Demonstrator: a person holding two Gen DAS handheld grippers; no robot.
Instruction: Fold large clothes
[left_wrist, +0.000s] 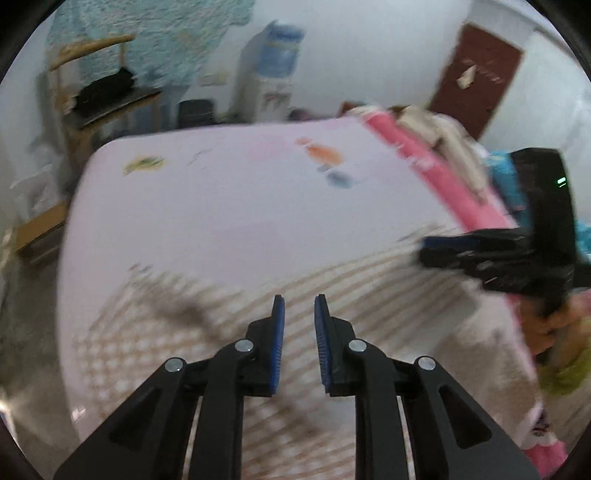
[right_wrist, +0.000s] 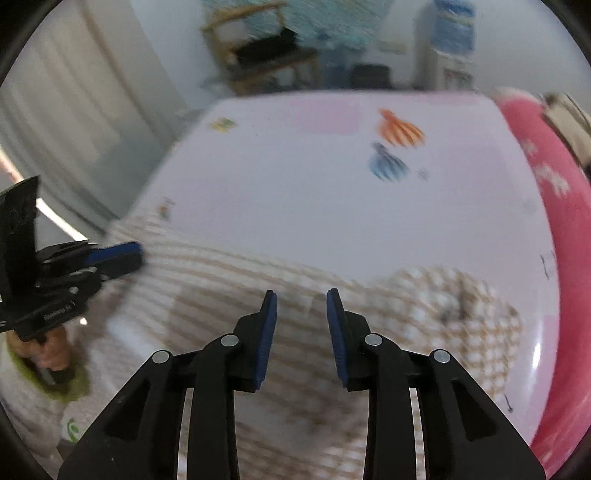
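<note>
A large beige and white striped and checked garment (left_wrist: 229, 306) lies spread on the near part of a pale pink bed sheet (left_wrist: 240, 192); it also shows in the right wrist view (right_wrist: 424, 317). My left gripper (left_wrist: 299, 306) is open and empty just above the garment. My right gripper (right_wrist: 301, 299) is open and empty above the garment's middle. The right gripper appears in the left wrist view (left_wrist: 436, 251) at the garment's right edge. The left gripper appears in the right wrist view (right_wrist: 125, 254) at the garment's left edge. The views are motion blurred.
A pink rolled blanket (left_wrist: 436, 173) with piled clothes (left_wrist: 439, 129) lies along the bed's right side, also seen in the right wrist view (right_wrist: 546, 177). A wooden shelf (left_wrist: 96, 99), a water dispenser (left_wrist: 273, 70) and a brown door (left_wrist: 476, 74) stand beyond the bed.
</note>
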